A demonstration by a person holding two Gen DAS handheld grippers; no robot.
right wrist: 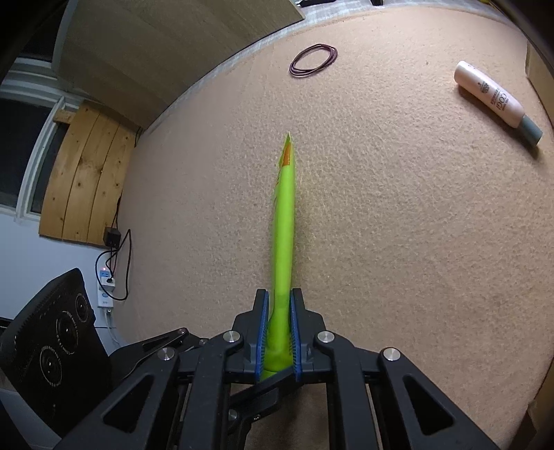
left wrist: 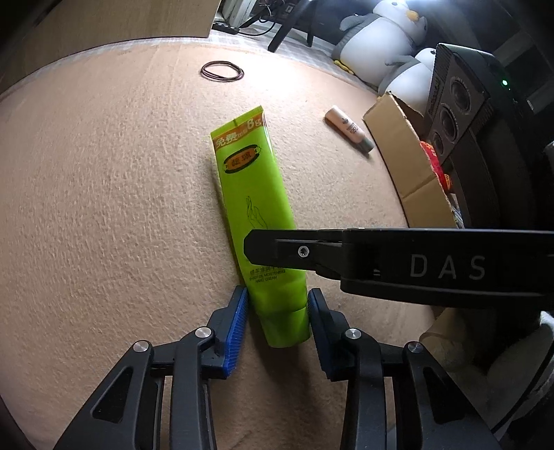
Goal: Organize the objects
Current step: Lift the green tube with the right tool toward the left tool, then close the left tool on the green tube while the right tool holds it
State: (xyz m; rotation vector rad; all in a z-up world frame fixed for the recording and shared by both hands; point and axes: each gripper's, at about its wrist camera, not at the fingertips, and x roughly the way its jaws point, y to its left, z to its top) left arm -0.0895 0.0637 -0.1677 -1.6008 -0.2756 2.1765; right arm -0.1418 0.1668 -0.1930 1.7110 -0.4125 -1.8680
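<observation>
A green hand cream tube [left wrist: 254,211] is held above a beige carpeted surface. My right gripper [right wrist: 278,332] is shut on the tube's [right wrist: 285,221] lower end, seen edge-on. In the left wrist view the right gripper's black finger [left wrist: 277,249] crosses over the tube. My left gripper [left wrist: 277,322] brackets the tube's cap end with its blue pads [left wrist: 237,332] slightly apart from it. A pink bottle with a grey cap [left wrist: 349,128] lies on the surface to the right; it also shows in the right wrist view [right wrist: 495,100].
A loop of dark rubber bands [left wrist: 221,71] [right wrist: 313,59] lies far back. A cardboard box [left wrist: 408,159] with red items stands at the right. Plush penguins [left wrist: 381,31] sit behind it. A black device [right wrist: 48,346] and a wall socket are at the left.
</observation>
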